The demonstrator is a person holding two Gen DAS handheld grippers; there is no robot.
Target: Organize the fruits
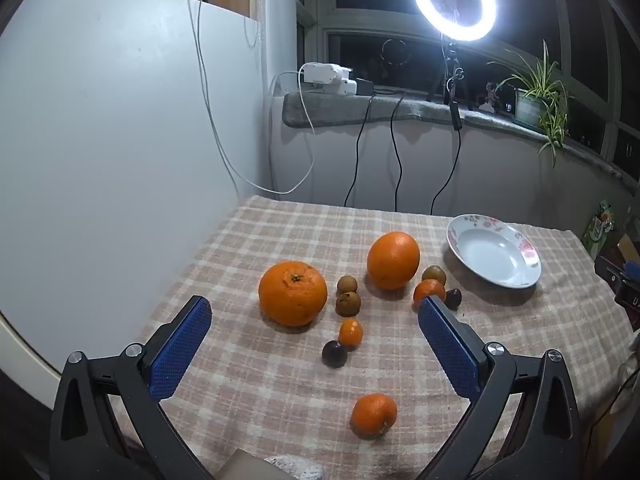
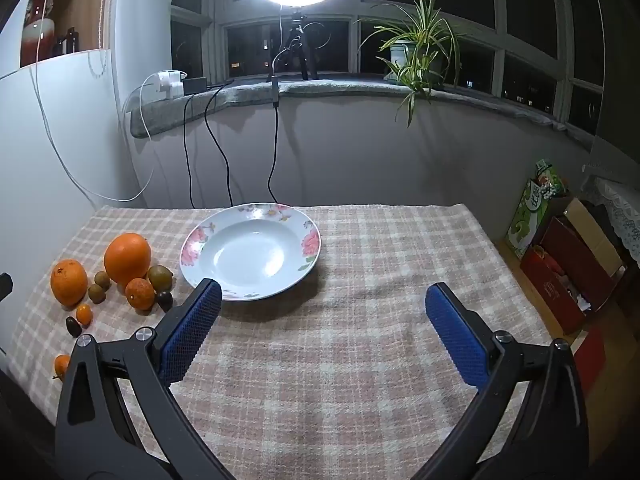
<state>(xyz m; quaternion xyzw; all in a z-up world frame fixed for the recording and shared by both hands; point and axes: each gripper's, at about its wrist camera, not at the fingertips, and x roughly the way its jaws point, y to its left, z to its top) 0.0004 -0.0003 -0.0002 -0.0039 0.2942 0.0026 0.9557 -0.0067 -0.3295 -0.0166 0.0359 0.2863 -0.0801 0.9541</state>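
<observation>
Fruits lie on a checked tablecloth (image 1: pixel 248 248). Two big oranges (image 1: pixel 293 293) (image 1: pixel 393 260) sit in the middle of the left wrist view, with small brown fruits (image 1: pixel 347 304), a kumquat (image 1: pixel 351 332), a dark plum (image 1: pixel 334 353) and a mandarin (image 1: pixel 374 415) around them. An empty white floral plate (image 1: pixel 520 276) stands at the right; it also shows in the right wrist view (image 2: pixel 308 236). My left gripper (image 1: pixel 314 312) is open above the fruits. My right gripper (image 2: pixel 322 300) is open over bare cloth, just in front of the plate. The fruit cluster (image 2: pixel 128 258) lies to its left.
A white wall panel (image 1: pixel 100 120) stands left of the table. A ring light (image 1: pixel 454 0) on a tripod, chargers with hanging cables (image 1: pixel 328 76) and a potted plant (image 2: pixel 416 52) are on the windowsill behind. Boxes (image 2: pixel 568 272) stand on the floor past the table's right edge.
</observation>
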